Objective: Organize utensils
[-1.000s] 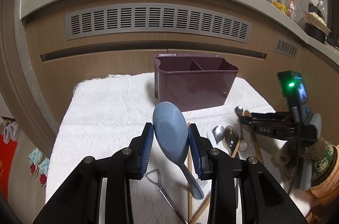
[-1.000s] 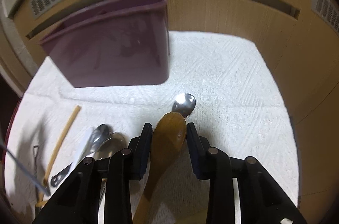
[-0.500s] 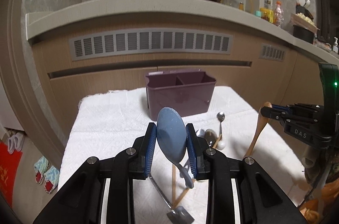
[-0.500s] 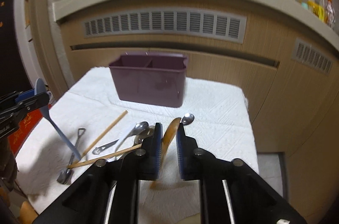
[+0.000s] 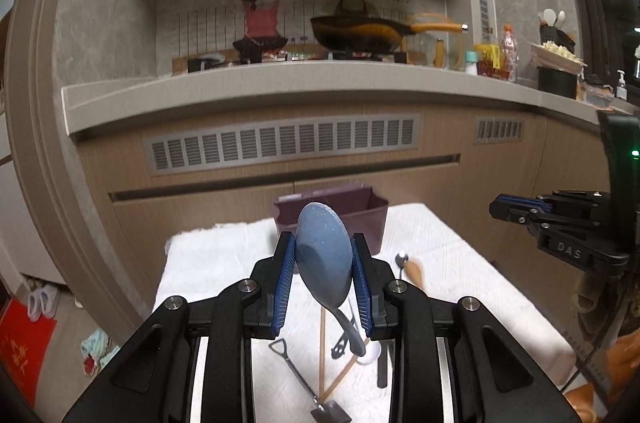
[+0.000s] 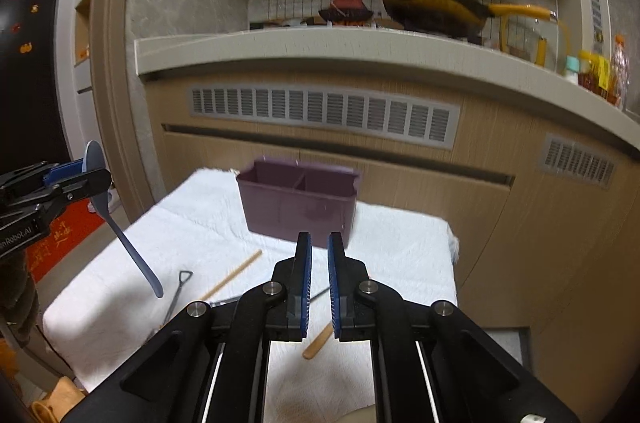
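My left gripper (image 5: 322,243) is shut on the bowl of a blue spoon (image 5: 324,259), whose handle hangs down over the white towel (image 5: 224,263). The right wrist view shows that left gripper (image 6: 92,179) and the blue spoon (image 6: 132,255) at the left edge. My right gripper (image 6: 319,239) is shut to a narrow gap with nothing between its fingers; it also shows at the right (image 5: 498,210). A wooden spoon (image 6: 318,341) is below it on the towel (image 6: 192,223), blurred (image 5: 414,269). The purple divided caddy (image 6: 296,211) stands at the back (image 5: 368,219).
Loose on the towel lie a chopstick (image 6: 236,273), a small shovel-shaped spoon (image 5: 300,379) and a steel spoon (image 5: 401,257). A wooden cabinet front with a vent grille (image 5: 280,143) rises just behind the table. The floor drops off at the left and right edges.
Both grippers have risen well above the table. The wooden spoon has left the right gripper, whose jaws have closed empty. The left gripper still holds the blue spoon.
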Motion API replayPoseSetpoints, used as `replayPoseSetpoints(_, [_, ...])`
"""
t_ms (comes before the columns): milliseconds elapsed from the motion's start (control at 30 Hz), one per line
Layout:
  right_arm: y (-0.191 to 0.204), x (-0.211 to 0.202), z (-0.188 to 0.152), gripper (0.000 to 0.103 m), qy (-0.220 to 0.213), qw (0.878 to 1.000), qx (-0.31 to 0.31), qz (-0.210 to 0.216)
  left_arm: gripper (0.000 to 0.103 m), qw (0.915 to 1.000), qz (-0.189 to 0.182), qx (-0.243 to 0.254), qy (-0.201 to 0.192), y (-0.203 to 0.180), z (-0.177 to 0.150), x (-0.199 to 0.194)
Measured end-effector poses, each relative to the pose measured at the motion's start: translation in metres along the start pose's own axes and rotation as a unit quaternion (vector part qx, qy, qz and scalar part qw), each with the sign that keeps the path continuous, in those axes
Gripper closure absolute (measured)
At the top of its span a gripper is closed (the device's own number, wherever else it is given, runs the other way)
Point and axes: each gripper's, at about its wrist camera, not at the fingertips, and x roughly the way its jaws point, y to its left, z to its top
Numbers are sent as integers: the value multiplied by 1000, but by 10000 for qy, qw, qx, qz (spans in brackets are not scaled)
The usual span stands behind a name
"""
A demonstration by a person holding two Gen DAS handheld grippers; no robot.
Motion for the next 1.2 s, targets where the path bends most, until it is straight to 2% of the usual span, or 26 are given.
replayPoseSetpoints(67, [-5,4,2,94,105,9999,29,7,74,10000,24,-1,-13,0,-1,-2])
replayPoseSetpoints(167, [-19,32,-8,92,508,9986,119,-96,74,9999,31,-77,76,4,-5,4])
replayPoseSetpoints(200, [-22,40,-14,84,586,9980,154,-152,74,9998,15,-139,127,7,-8,8])
replayPoseSetpoints(233, [-26,52,-22,72,690,9972,210,-211,74,9997,11,-186,174,10,-11,14])
replayPoseSetpoints(300, [-34,83,-39,65,975,9944,377,-152,74,9992,13,-273,293,16,-18,26])
replayPoseSetpoints(467, [-40,157,-63,65,1642,9842,666,-70,74,9978,-60,-400,522,27,-29,53])
replayPoseSetpoints(700, [-32,205,-68,65,1942,9785,596,-358,74,9968,-106,-484,634,35,-35,72])
replayPoseSetpoints(867, [-41,215,-72,65,1957,9761,845,-428,74,9961,-122,-484,727,34,-39,77])
replayPoseSetpoints(933, [-41,214,-73,75,2001,9756,821,-386,74,9959,-112,-498,752,34,-39,78])
replayPoseSetpoints(1000, [-38,211,-74,75,2089,9747,699,-382,74,9957,-97,-512,766,34,-40,77])
replayPoseSetpoints(1100, [-33,196,-75,75,2009,9771,638,-277,74,9958,-60,-488,774,32,-41,72])
replayPoseSetpoints(1200, [-26,161,-68,76,1699,9837,567,-133,74,9961,-56,-441,757,30,-40,64])
